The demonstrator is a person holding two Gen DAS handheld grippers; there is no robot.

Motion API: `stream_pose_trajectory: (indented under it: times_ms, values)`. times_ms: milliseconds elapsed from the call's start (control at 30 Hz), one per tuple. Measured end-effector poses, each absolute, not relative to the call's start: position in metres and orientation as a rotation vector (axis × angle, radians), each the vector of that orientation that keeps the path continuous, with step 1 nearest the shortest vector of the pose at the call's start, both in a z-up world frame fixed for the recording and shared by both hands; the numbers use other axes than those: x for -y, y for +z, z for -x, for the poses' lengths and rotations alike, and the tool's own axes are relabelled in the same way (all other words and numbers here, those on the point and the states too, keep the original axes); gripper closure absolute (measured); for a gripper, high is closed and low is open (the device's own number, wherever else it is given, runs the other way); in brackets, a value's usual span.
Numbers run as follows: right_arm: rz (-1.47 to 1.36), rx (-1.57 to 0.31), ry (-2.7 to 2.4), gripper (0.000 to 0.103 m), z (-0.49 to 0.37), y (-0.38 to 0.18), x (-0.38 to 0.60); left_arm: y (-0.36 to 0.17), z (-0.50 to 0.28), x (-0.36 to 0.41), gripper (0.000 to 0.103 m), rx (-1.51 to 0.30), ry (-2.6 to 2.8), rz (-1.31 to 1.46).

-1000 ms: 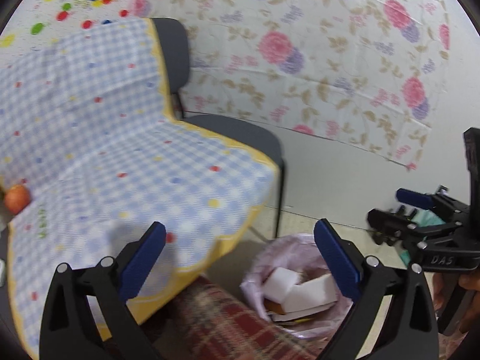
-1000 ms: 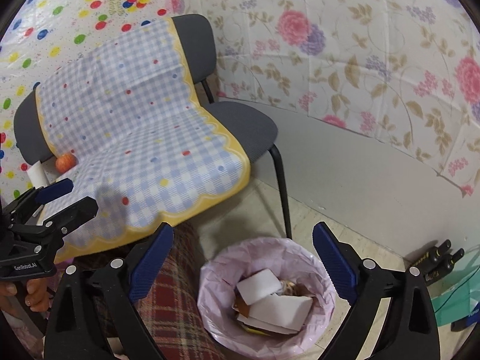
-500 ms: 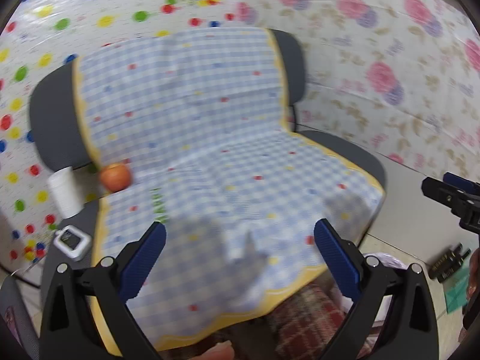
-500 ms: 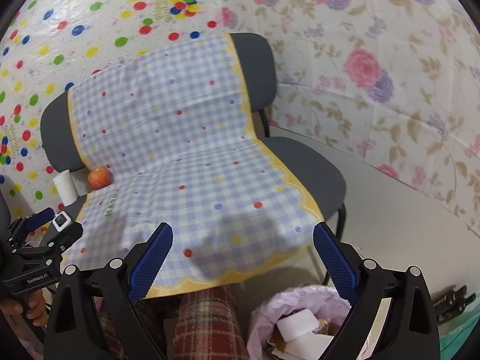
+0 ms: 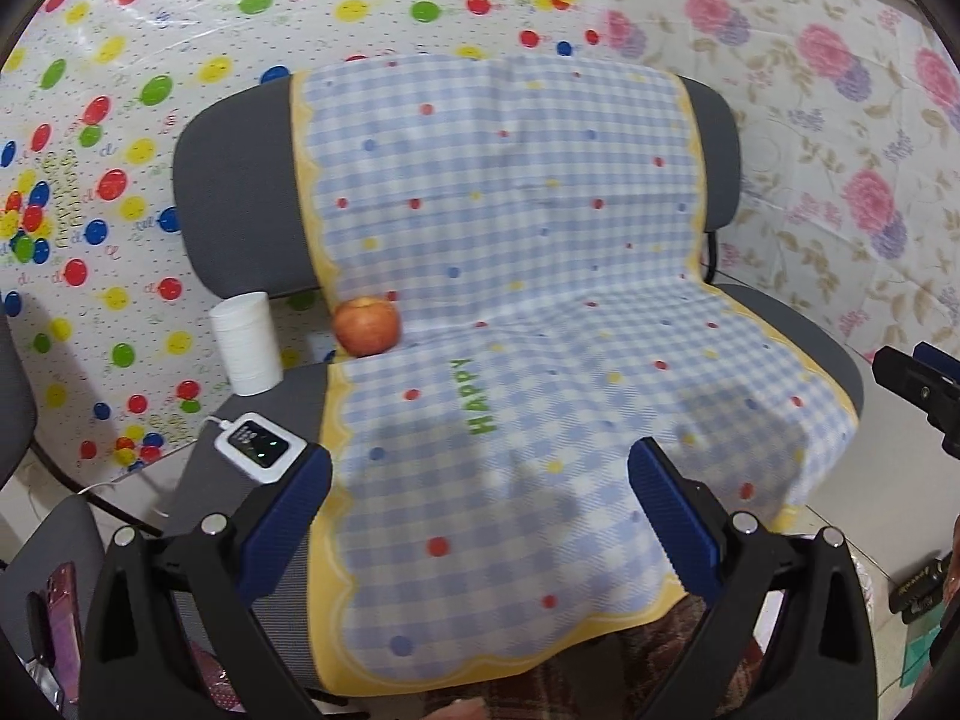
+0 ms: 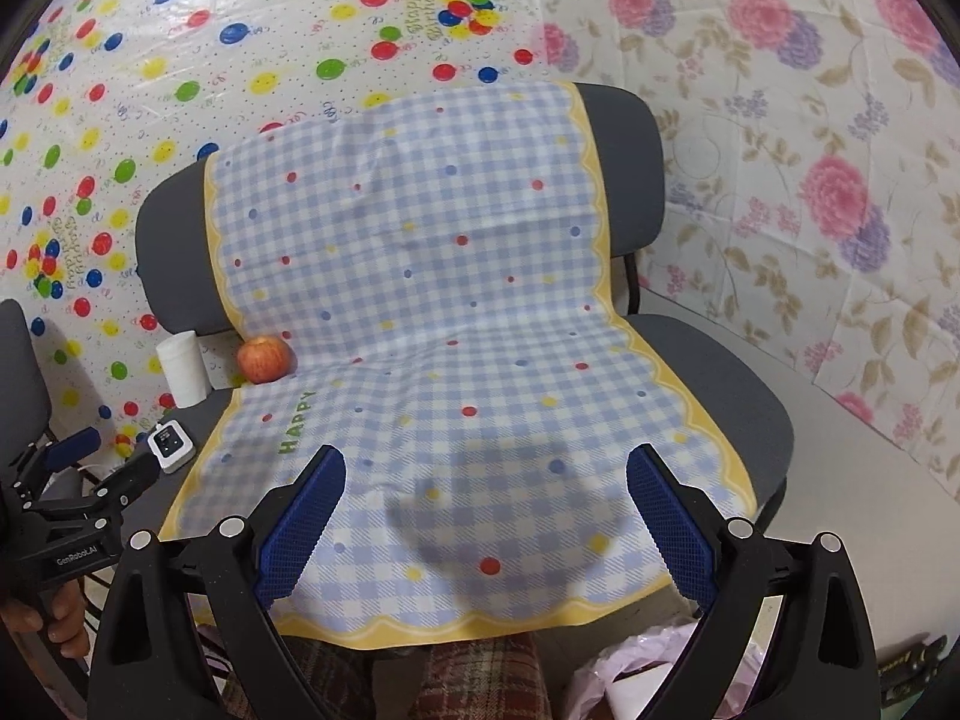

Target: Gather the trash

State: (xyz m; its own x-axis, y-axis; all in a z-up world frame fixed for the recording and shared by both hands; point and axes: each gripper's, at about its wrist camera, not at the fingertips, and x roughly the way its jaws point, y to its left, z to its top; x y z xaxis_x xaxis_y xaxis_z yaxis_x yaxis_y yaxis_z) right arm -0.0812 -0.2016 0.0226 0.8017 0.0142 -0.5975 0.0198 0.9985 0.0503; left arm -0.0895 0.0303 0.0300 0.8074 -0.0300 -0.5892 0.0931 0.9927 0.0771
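A grey chair [image 5: 240, 180] carries a blue checked cloth [image 5: 540, 330] with a yellow border. An apple [image 5: 366, 327] and a white paper cup [image 5: 246, 343] stand at the seat's back left; both also show in the right wrist view, the apple [image 6: 264, 359] and the cup [image 6: 183, 369]. My left gripper [image 5: 480, 510] is open and empty above the seat's front. My right gripper [image 6: 486, 516] is open and empty over the cloth's front edge. The pink-lined trash bin [image 6: 636, 672] peeks in at the bottom right, mostly hidden.
A small white device with a cable [image 5: 258, 447] lies on the seat's left edge. A phone [image 5: 60, 618] lies at lower left. Party-dot sheet [image 5: 120, 120] and floral sheet [image 5: 840, 150] cover the walls. A plaid fabric [image 6: 480, 678] shows below the cloth.
Both grippers swung up and left from the trash bin toward the chair. The bin has slid almost out of view; the apple, cup and device came into view. Both stay open.
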Motion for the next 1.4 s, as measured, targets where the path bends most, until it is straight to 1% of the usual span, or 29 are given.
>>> stream_pose_trajectory:
  times_ms: [567, 1400]
  values:
    - [-0.055, -0.66, -0.027, 0.009, 0.066, 0.018, 0.21, 0.029, 0.066, -0.033, 0.007, -0.628, -0.069, -0.087]
    - [-0.066, -0.662, -0.031, 0.009, 0.068, 0.018, 0.218, 0.028, 0.063, -0.027, 0.007, -0.623, -0.067, -0.087]
